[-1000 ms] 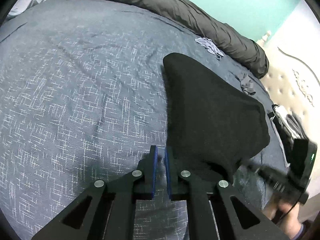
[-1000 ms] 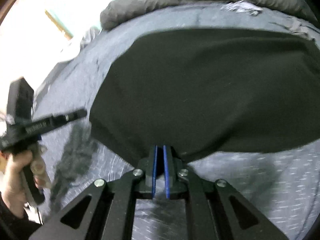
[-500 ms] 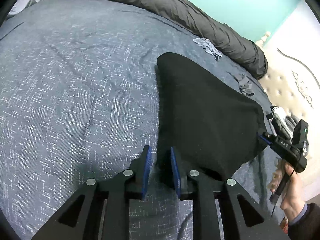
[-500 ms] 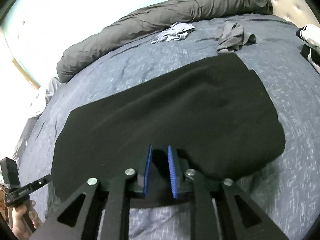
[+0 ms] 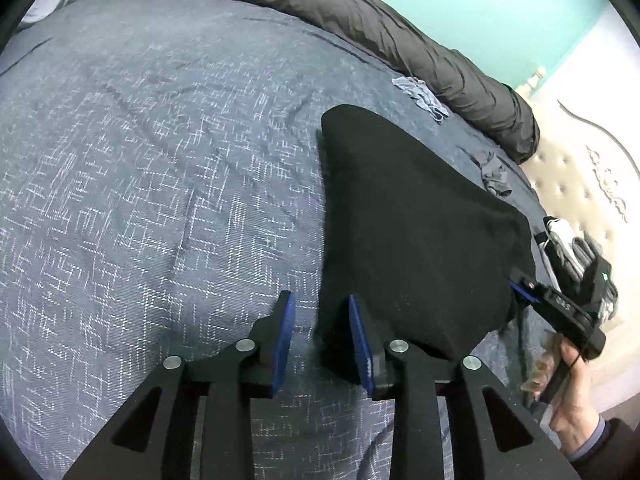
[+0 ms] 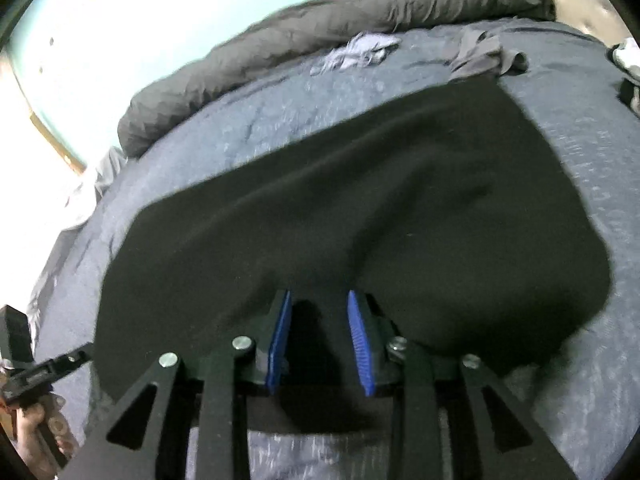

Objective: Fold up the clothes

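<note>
Black garment [image 5: 416,232] flat on bedspread [image 5: 160,160], frame centre; left gripper [image 5: 322,320], right gripper [image 6: 318,320] both spread wide, apparently gripping nothing.

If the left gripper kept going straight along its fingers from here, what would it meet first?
Most likely the near left edge of the black garment, which already lies beside its right finger. The open left gripper points along that edge, so the grey bedspread could come first; depth is unclear.
</note>
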Demonstrator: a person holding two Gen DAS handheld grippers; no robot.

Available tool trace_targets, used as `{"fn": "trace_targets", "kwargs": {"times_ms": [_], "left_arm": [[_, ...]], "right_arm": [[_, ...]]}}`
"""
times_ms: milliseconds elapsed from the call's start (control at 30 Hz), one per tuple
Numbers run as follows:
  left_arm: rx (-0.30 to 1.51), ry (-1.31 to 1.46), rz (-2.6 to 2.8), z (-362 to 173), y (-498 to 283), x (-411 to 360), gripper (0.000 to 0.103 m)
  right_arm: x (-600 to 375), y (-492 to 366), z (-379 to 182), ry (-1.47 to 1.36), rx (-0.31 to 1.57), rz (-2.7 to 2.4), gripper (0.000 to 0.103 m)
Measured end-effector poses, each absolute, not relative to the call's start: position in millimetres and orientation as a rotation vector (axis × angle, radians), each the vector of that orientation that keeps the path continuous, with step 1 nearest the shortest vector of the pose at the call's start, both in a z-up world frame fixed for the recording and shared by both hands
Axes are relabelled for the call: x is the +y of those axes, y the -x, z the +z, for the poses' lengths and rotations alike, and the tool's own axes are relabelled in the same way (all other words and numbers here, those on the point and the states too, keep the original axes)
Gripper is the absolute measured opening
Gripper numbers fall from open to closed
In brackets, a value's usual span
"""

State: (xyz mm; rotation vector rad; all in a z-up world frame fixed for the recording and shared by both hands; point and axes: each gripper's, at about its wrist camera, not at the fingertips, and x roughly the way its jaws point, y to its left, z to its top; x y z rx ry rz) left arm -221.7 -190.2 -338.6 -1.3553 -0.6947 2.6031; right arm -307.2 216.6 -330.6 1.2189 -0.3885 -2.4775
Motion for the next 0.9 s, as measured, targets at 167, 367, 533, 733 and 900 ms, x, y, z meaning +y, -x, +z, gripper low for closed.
{"fn": "trace_targets", "kwargs": {"times_ms": [167,367,533,733,900], "left_arm": [[-0.762,1.341,2.575,-337.5,220.7,-194.1,0.042],[-0.814,1.331,2.539,-338.4,224.7,-189.8,0.049],[-0.891,1.329,2.495,-343.8,230.4,-184.8,0.060],[-0.903,1.351,2.475,-351.1,241.4,-176.0,0.060],[-0.933,1.347,2.475,-354.7,247.8,-176.9,0.060]], "right_arm": [[252.7,280.2,-322.3,-1.191,-0.484,-2.528,0.029],[279.4,248.0,-324.4,-1.170,-0.536,-2.527,0.029],[279.6,233.5,-326.0,-1.137,-0.550,-2.507,0.030],[275.8,215.8,-329.6,-1.090,-0.528,-2.476,0.030],[275.0,213.5,-334.3,-1.078,-0.535,-2.447,0.030]]}}
